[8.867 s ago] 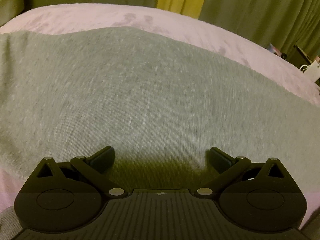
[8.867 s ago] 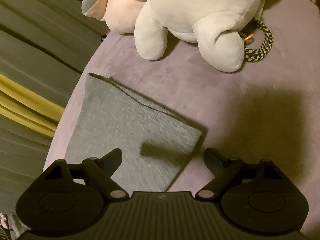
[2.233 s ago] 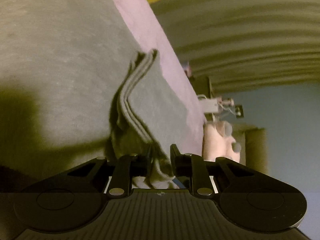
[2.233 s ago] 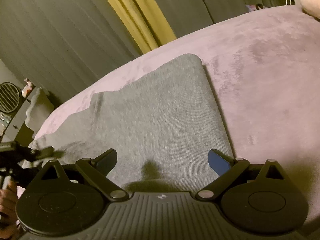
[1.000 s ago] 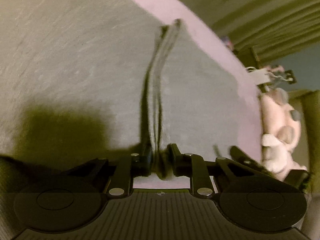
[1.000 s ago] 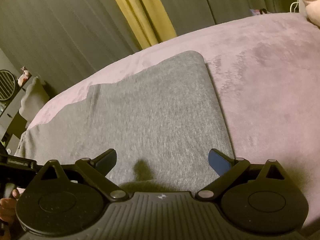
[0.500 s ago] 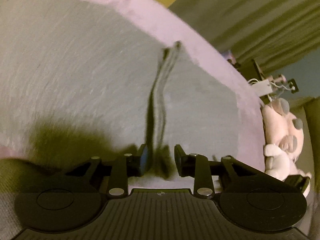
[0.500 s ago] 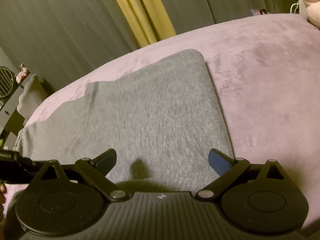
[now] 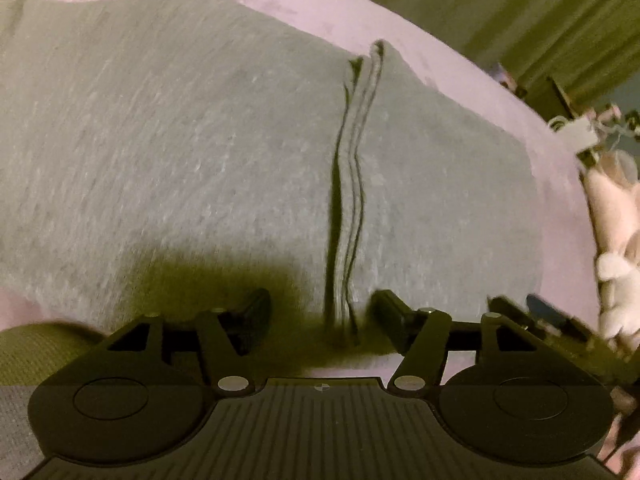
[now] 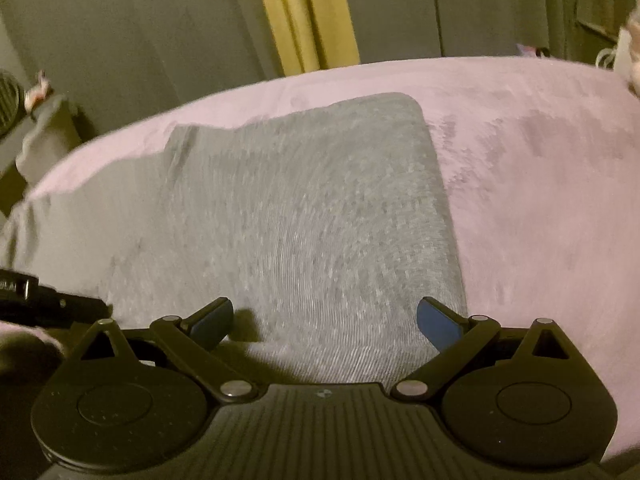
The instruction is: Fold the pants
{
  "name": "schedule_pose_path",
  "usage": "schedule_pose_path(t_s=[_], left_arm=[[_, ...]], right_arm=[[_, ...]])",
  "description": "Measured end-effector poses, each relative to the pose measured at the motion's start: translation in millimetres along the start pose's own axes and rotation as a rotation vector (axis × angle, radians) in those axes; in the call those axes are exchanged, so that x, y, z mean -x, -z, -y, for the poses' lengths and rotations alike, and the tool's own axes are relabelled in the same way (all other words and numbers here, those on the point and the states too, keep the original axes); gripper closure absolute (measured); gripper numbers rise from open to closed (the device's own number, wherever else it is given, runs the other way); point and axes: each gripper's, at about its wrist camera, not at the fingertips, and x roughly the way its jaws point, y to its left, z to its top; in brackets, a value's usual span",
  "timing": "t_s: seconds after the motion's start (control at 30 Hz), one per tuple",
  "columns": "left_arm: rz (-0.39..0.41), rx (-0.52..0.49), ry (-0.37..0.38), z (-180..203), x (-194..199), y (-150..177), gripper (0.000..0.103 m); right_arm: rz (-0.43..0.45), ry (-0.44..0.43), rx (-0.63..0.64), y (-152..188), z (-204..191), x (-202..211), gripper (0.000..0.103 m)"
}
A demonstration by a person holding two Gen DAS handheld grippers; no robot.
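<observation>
The grey pants [image 9: 208, 152] lie flat on the mauve bedspread [image 10: 540, 184], folded over themselves. In the left wrist view the stacked leg hems [image 9: 352, 184] run as a ridge from about 12 o'clock down to 6 o'clock, ending between the jaws of the left gripper [image 9: 320, 312]. Those jaws are opening, and the pads stand clear of the hems on either side, probably because the fold has been laid where it belongs. The right gripper [image 10: 325, 318] is spread wide over the near edge of the folded cloth, gripping nothing, seemingly on standby. A plush toy [image 9: 616, 248] sits at 3 o'clock beyond the bed's edge, with curtains [image 10: 308, 16] at 12 o'clock.

A second earlier the left jaws pinched those hems tightly; now the hems are released and lying settled. The right gripper was just as wide then.
</observation>
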Motion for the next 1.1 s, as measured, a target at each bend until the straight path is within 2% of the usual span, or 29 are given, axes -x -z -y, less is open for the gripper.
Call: schedule_pose_path(t_s=[0.13,0.2,0.27,0.4,0.57,0.6,0.63,0.7,0.77,0.83,0.87,1.03,1.1], left_arm=[[0.099,0.083,-0.025,-20,18,-7,0.030],[0.164,0.146,-0.024,-37,31,-11,0.023],[0.245,0.238,-0.010,-60,47,-16,0.011],[0.394,0.384,0.004,-113,81,-23,0.010],[0.584,0.574,-0.054,-189,122,-16,0.007],[0.598,0.617,-0.058,-204,126,-13,0.007],[0.604,0.649,-0.024,-218,125,-10,0.007],[0.599,0.715,0.095,-245,122,-7,0.008],[0.618,0.794,0.153,-263,122,-1,0.016],[0.649,0.851,0.205,-274,126,8,0.016],[0.662,0.856,0.210,-277,128,9,0.016],[0.698,0.863,0.117,-290,144,18,0.015],[0.698,0.880,0.050,-297,148,19,0.015]], right_arm=[[-0.004,-0.004,-0.013,0,2,-1,0.004],[-0.002,-0.017,-0.037,-1,6,-1,0.004],[0.004,-0.028,-0.055,-1,9,-1,0.004],[0.005,-0.027,-0.051,-1,9,-1,0.004],[-0.007,0.011,0.005,1,1,-5,0.004],[-0.009,0.015,0.011,1,0,-5,0.004],[-0.009,0.017,0.011,1,0,-5,0.004],[-0.005,0.015,0.004,2,1,-5,0.004],[-0.005,0.012,-0.001,2,2,-6,0.004],[-0.005,0.008,-0.006,1,3,-5,0.004],[-0.005,0.006,-0.008,1,3,-5,0.004],[-0.006,-0.004,-0.021,0,6,-6,0.004],[-0.006,-0.004,-0.021,0,6,-6,0.004]])
